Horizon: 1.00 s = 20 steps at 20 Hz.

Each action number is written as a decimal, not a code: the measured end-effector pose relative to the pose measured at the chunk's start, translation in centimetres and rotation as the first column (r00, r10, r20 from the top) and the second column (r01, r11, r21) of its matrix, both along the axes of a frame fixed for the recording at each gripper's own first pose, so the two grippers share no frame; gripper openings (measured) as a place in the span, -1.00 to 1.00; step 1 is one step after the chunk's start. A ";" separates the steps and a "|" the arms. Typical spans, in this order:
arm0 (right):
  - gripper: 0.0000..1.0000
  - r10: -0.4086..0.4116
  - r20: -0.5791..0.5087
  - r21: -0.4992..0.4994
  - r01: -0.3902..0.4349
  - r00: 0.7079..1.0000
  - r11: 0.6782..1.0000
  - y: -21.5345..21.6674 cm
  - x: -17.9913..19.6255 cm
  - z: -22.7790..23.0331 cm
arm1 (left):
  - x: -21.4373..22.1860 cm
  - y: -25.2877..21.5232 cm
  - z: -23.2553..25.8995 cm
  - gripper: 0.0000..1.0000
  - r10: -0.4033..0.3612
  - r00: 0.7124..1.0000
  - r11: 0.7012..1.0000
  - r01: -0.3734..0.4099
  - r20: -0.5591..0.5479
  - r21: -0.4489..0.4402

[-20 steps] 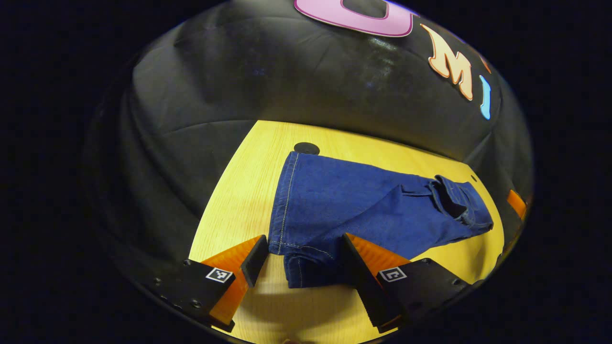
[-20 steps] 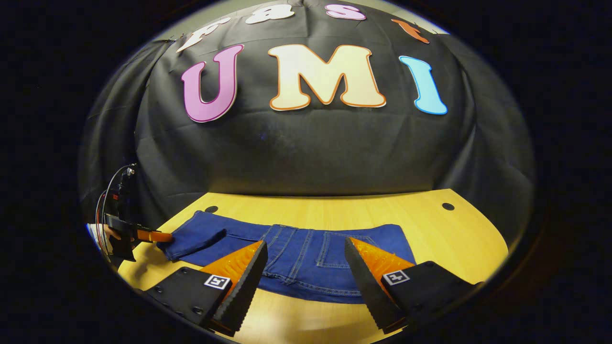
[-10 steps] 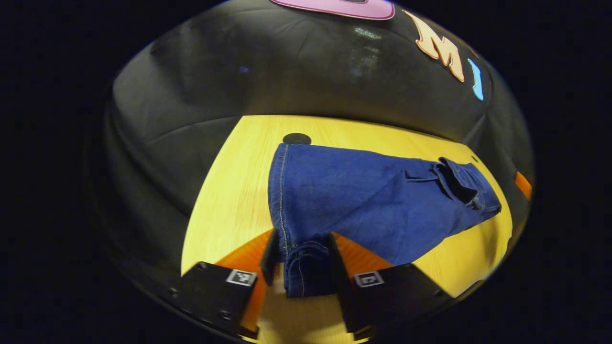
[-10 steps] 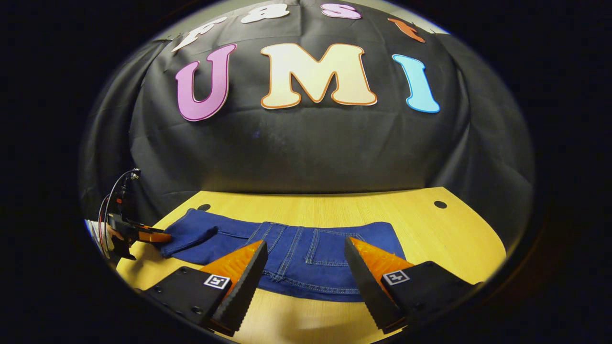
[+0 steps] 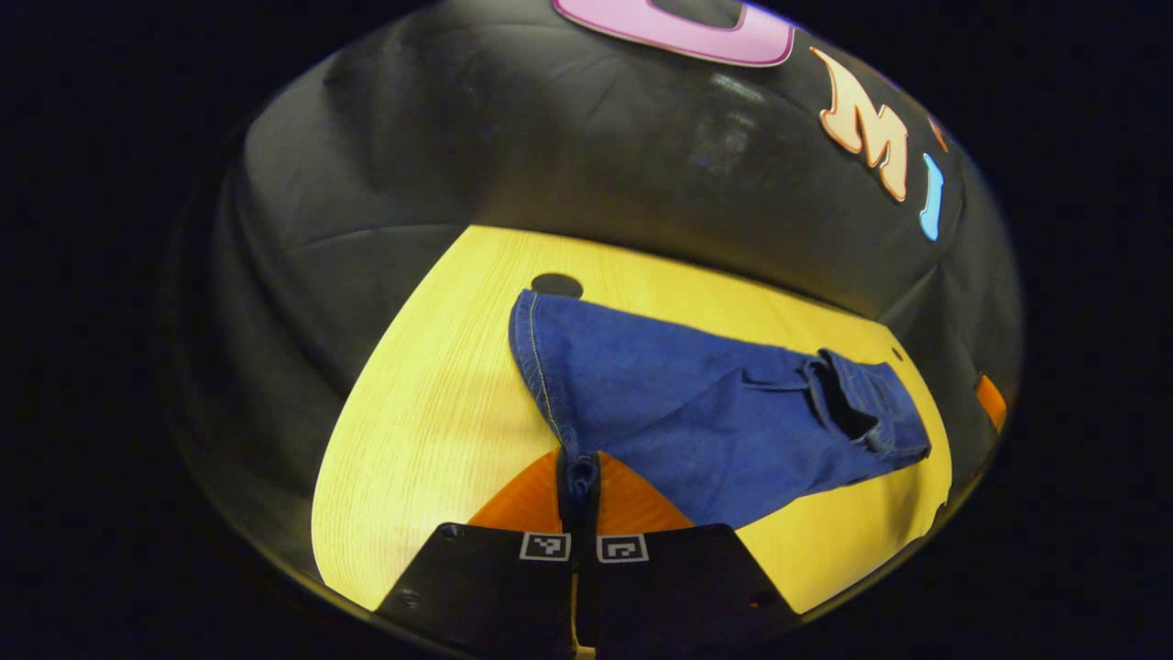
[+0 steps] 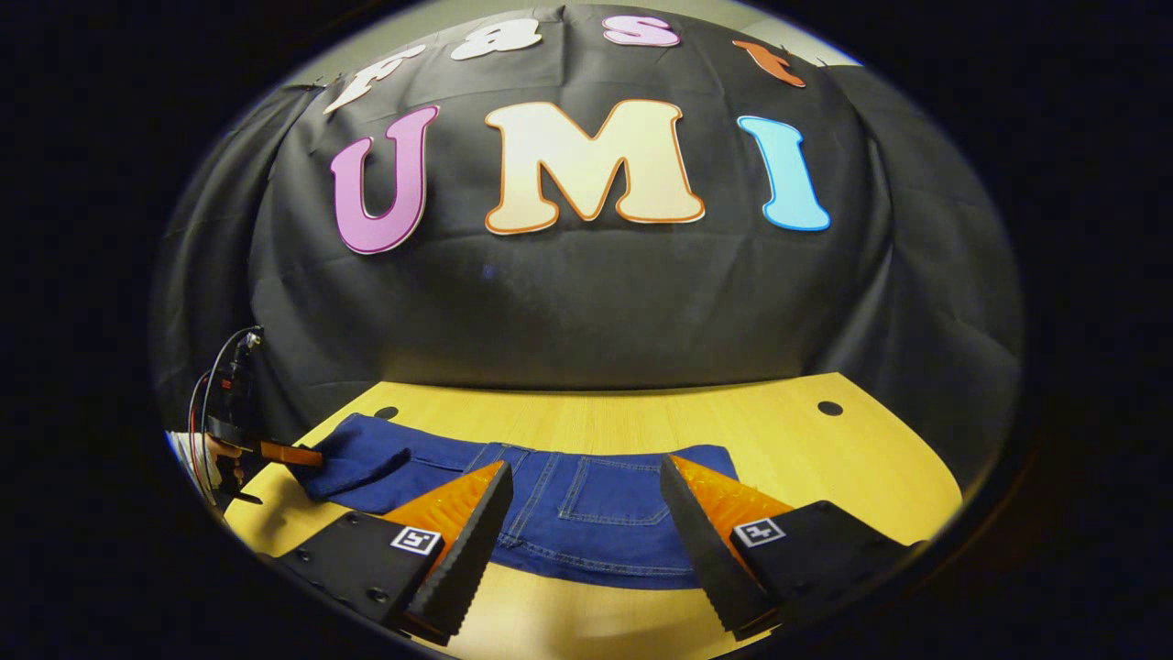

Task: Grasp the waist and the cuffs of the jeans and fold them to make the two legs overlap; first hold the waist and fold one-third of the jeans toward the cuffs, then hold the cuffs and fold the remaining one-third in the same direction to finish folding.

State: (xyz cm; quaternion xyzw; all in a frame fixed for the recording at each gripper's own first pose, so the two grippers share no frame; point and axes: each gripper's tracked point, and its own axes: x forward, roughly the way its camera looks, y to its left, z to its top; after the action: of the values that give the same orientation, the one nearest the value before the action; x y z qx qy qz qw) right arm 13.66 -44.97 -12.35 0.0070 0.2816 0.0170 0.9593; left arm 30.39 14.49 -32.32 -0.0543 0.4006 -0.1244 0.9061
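Left gripper (image 5: 578, 477) clamped on jeans (image 5: 715, 403) cuff between its jaws; right gripper (image 6: 586, 513) jaws wide, waist just ahead, ungrasped; first leg-overlap step; next: right closes on waist

A pale yellow wooden table (image 6: 788, 440) with fine straight grain runs across the booth, and small round black holes sit in it near its far edge, one toward the left (image 6: 386, 412) and one toward the right (image 6: 830, 408). Behind and around it hangs a wall of black cloth (image 6: 586, 302), creased and gathered into folds at the sides. Light falls brightly on the tabletop (image 5: 412, 431) and leaves a dull sheen on the cloth (image 5: 550, 156) above.
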 end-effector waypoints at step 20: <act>0.99 -0.007 0.062 0.035 0.005 0.998 0.999 -14.5 -2.1 6.8 | 0.1 -24.7 14.5 -1.00 -0.160 0.966 0.978 0.183 0.203 -0.104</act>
State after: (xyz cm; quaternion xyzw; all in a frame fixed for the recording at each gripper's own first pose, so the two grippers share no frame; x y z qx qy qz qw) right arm 11.56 -59.44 -5.52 0.0239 0.2513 0.0193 0.9674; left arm 30.47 -10.24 -17.82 -0.0621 0.3053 -0.2313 0.9217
